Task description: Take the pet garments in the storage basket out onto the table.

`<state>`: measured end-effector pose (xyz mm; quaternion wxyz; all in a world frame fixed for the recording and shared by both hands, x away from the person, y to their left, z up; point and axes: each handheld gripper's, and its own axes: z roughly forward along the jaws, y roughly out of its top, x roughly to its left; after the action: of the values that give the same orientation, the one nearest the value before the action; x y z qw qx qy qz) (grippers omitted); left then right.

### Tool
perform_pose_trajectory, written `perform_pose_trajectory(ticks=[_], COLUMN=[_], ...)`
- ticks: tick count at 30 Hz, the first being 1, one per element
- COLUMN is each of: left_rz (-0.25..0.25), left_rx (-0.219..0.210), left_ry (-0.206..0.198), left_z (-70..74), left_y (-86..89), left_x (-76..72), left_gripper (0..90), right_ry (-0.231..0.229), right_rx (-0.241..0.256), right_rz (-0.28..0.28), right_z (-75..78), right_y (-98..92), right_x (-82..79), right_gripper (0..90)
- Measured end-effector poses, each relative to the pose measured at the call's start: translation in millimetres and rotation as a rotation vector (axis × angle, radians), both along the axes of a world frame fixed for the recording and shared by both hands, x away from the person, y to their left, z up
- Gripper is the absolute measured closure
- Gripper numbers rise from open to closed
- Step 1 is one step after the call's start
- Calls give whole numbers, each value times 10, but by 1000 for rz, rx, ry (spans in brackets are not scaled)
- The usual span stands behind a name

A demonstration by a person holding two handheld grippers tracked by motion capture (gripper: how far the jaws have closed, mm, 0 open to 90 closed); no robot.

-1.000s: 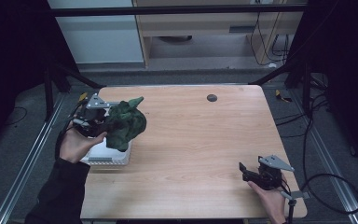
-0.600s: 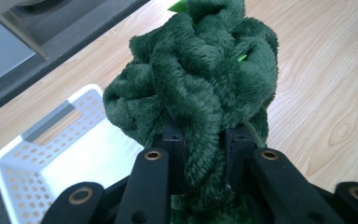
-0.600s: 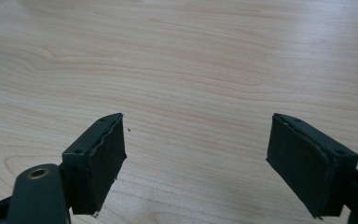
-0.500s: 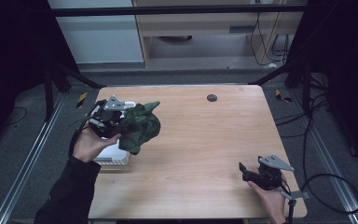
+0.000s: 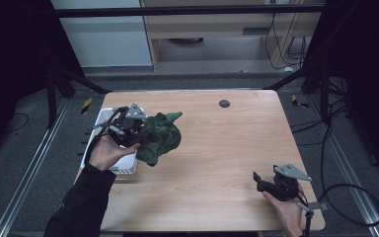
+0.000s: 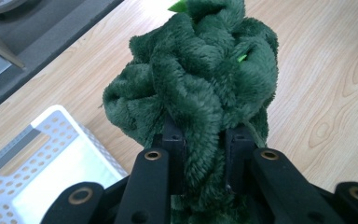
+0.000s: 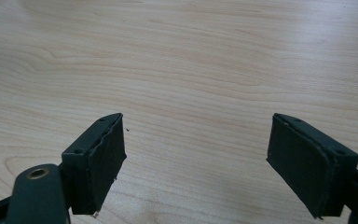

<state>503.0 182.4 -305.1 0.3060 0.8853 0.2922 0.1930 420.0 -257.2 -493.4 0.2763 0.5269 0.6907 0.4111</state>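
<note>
My left gripper (image 5: 139,129) is clamped on the green plush (image 5: 161,137); in the left gripper view both jaws are sunk into the fur, pinching a thick fold of the plush (image 6: 200,88) btwn them. The plush hangs off the jaws, held up over the table (image 5: 217,148), its bulk to the right of the gripper, a lighter green tip poking up at the far end.

Vs 1 s ago: my left hand (image 5: 107,152) has carried the plush rightward and a bit toward the table's middle. Back then it sat over the white basket (image 5: 109,163); 0.5 s ago it was at the basket's right edge; now it's mostly past that edge, over bare wood. The basket itself hasn't moved: same spot at the left edge, perforated rim seen at lower left in the left gripper view.

My right gripper (image 5: 269,183) hasn't shifted, still near the front right corner, well apart from the plush. Jaws spread wide, nothing btwn them but bare wood.

Small dark disc (image 5: 224,103) near the far edge, same place as before.
</note>
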Motion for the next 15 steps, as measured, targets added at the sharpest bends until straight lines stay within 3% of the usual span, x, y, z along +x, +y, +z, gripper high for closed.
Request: perform_pose_trajectory(ticks=[15], left_rz=[-76], left_rx=[21], left_ry=[16], left_z=[-53], left_y=[-241], left_x=[49], left_gripper=[747], right_ry=[-5], right_rx=[2], right_rz=[-1], right_z=[3], right_y=[-3], right_x=[0], right_gripper=[188])
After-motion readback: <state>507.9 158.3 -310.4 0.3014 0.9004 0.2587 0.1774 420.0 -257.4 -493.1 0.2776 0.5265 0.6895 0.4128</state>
